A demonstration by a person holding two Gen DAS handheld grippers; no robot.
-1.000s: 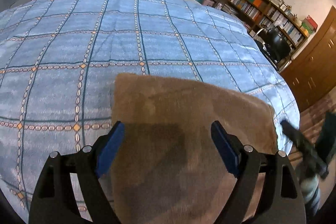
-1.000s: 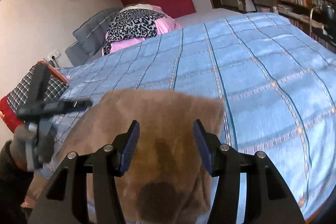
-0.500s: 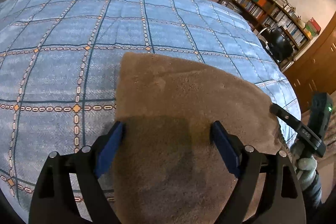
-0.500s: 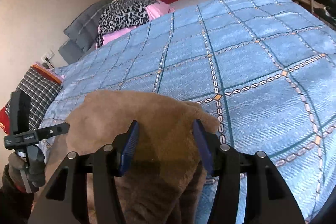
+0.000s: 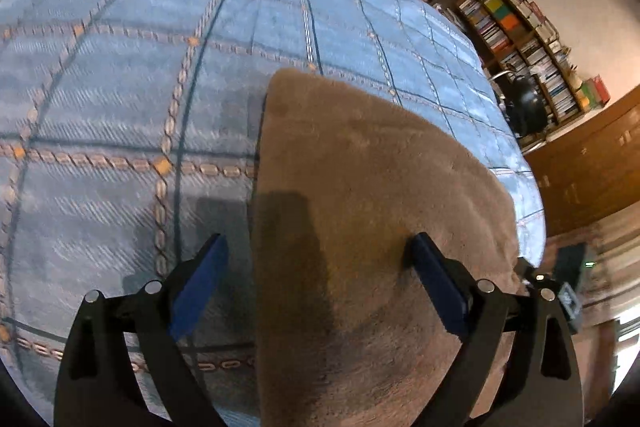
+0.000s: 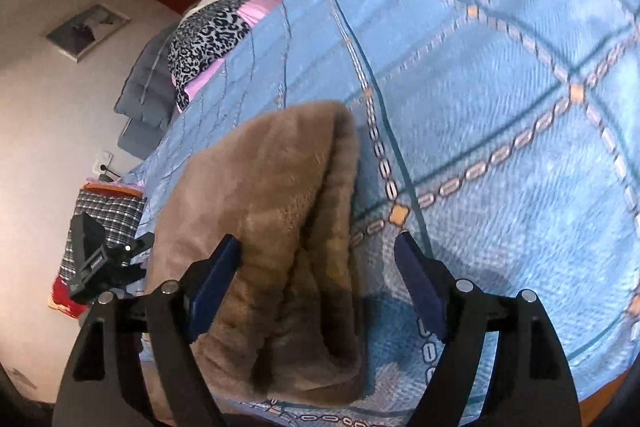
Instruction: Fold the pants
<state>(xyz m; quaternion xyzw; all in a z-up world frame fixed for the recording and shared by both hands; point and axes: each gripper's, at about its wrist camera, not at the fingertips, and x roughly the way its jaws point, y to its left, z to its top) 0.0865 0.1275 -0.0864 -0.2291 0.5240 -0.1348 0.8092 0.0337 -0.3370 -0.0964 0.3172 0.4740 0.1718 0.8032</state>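
Observation:
The brown fleece pants (image 5: 372, 211) lie folded on the blue checked bedspread (image 5: 120, 107). My left gripper (image 5: 316, 243) hovers low over their left edge, its jaws opening. One pad is above the bedspread, the other above the fleece, and neither presses on the cloth. In the right wrist view the pants (image 6: 272, 187) show stacked layers along their right edge. My right gripper (image 6: 317, 241) straddles that edge with its jaws opening wide and the fabric loose between them. Each view shows the other gripper (image 5: 560, 287) (image 6: 100, 263) beyond the pants.
A leopard-print and pink pile (image 6: 208, 39) sits at the head of the bed. A plaid cushion (image 6: 108, 215) lies off the bed's left side. Bookshelves (image 5: 520, 39), a black chair (image 5: 524, 107) and a wooden wardrobe (image 5: 592, 163) stand beyond the right edge.
Both grippers have sunk closer to the bed and rolled. The right jaws have spread much wider off the pants' fold, the left ones a little. The pants now rest flat.

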